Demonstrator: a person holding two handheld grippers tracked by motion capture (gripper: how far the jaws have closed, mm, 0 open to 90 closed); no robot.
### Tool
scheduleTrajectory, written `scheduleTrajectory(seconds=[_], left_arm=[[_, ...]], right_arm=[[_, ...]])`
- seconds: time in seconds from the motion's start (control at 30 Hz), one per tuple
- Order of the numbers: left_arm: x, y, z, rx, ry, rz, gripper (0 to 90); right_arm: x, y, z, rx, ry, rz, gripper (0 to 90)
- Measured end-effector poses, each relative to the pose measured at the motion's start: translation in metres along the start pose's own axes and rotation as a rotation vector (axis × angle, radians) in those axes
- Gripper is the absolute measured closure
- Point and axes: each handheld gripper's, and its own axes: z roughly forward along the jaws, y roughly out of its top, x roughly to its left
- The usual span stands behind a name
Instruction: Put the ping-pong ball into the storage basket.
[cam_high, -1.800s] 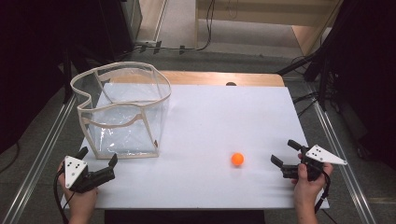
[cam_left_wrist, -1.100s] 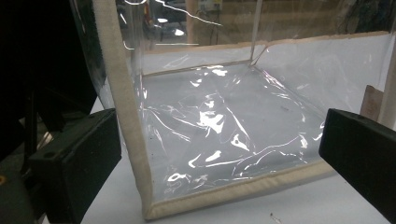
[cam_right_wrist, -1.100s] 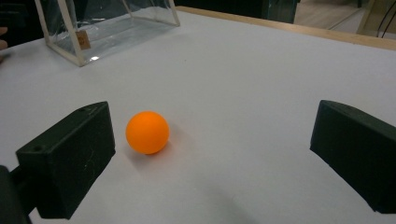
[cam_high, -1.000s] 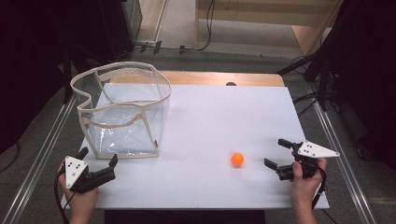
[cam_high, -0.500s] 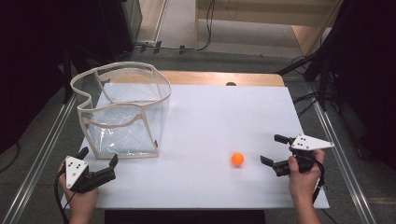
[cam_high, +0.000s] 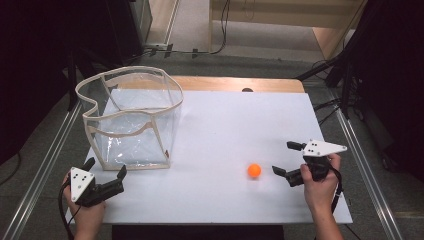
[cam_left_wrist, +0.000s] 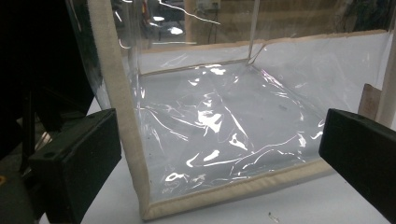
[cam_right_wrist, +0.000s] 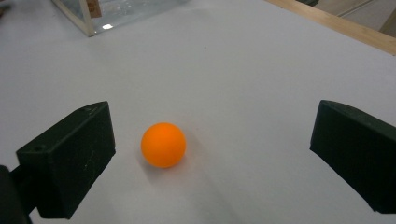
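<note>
Ball: we see the orange ball (cam_high: 254, 170) lying on the white worktop (cam_high: 235, 125), just in front of our right gripper (cam_high: 287, 160).
Right gripper: jaws wide apart, holding nothing.
Left gripper (cam_high: 106, 172): released too, near the clear bag (cam_high: 131, 117).
Bag: stands well apart from the ball.

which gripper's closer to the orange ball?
Right. The right gripper sits just beside the orange ball, jaws open toward it. The left gripper is across the table by the clear bin.
</note>
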Motion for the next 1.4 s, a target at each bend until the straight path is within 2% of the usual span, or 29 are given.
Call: scheduleTrajectory(seconds=[0.93, 1.4], left_arm=[[0.0, 0.0, 0.0, -0.004, -0.003, -0.002, 0.0], [0.001, 0.0, 0.0, -0.004, -0.004, -0.004, 0.0]], right_arm=[[0.01, 0.028, 0.03, 0.161, 0.063, -0.074, 0.0], [0.017, 0.038, 0.049, 0.286, 0.103, -0.113, 0.0]])
